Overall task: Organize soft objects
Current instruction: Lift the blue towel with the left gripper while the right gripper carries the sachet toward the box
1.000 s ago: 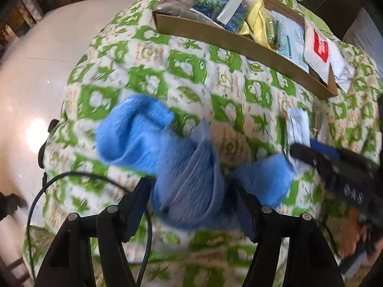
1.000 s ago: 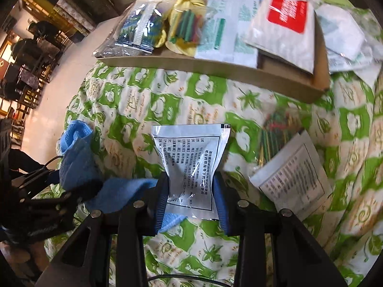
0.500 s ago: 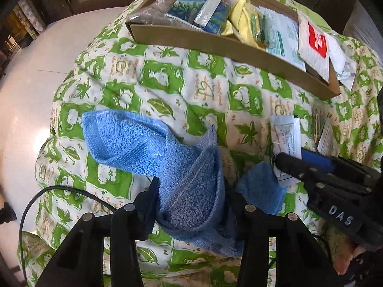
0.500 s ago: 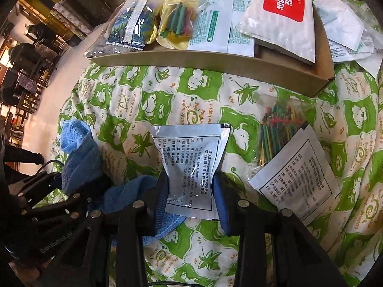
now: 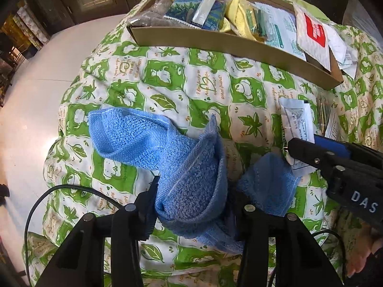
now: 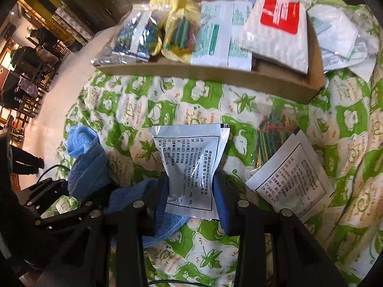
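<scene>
Gathering is under way: the left gripper [image 5: 191, 205], its jaws just tightened, pinches the bunched blue terry towel [image 5: 191, 179], the right gripper [image 6: 191, 193] clamps a white printed foil sachet [image 6: 191, 165], and both probably next need carrying to the shallow brown cardboard tray [image 6: 263, 81].

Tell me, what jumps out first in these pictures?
The blue towel stands out, bunched between the left gripper's fingers low in the middle. The right gripper pinches a white packet over the green patterned cloth. Behind lies a cardboard tray of packets.

A blue towel [image 5: 189, 181] lay on a quilt [image 5: 215, 88] checked green and white with leaves and sheep. A white pouch [image 6: 191, 167] bore black print; the brown box [image 6: 239, 81] held a yellow cloth [image 6: 177, 0] and a red-labelled white packet [image 6: 277, 26].
</scene>
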### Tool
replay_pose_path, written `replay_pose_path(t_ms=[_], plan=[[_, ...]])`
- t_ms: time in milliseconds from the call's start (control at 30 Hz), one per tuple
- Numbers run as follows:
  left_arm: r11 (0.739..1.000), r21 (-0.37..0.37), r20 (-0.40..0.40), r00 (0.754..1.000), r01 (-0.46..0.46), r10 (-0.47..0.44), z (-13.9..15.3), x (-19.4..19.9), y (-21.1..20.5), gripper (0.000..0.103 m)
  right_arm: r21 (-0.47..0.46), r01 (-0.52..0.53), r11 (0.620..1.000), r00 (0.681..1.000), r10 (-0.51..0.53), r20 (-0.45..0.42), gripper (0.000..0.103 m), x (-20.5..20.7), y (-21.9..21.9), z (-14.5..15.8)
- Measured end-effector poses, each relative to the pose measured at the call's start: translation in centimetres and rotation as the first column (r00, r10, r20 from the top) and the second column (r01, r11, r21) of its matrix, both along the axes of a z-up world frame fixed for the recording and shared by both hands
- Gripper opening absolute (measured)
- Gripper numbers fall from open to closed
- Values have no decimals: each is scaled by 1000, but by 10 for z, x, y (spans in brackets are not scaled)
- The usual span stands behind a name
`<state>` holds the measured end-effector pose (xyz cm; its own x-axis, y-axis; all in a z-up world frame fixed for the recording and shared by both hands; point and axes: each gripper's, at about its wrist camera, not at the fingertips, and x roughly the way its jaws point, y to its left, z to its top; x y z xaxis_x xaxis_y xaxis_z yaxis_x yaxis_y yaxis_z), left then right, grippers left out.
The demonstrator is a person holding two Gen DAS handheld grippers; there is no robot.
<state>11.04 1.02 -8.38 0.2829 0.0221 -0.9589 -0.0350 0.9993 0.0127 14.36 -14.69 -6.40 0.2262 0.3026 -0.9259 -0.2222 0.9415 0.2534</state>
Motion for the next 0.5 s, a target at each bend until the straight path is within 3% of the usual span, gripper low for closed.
replay_pose_path(t_ms=[500], plan=[[999,23,33,999,34,-35,38,-10,-19,48,15,1,1000,998,-2,68,36,1,-1,36]])
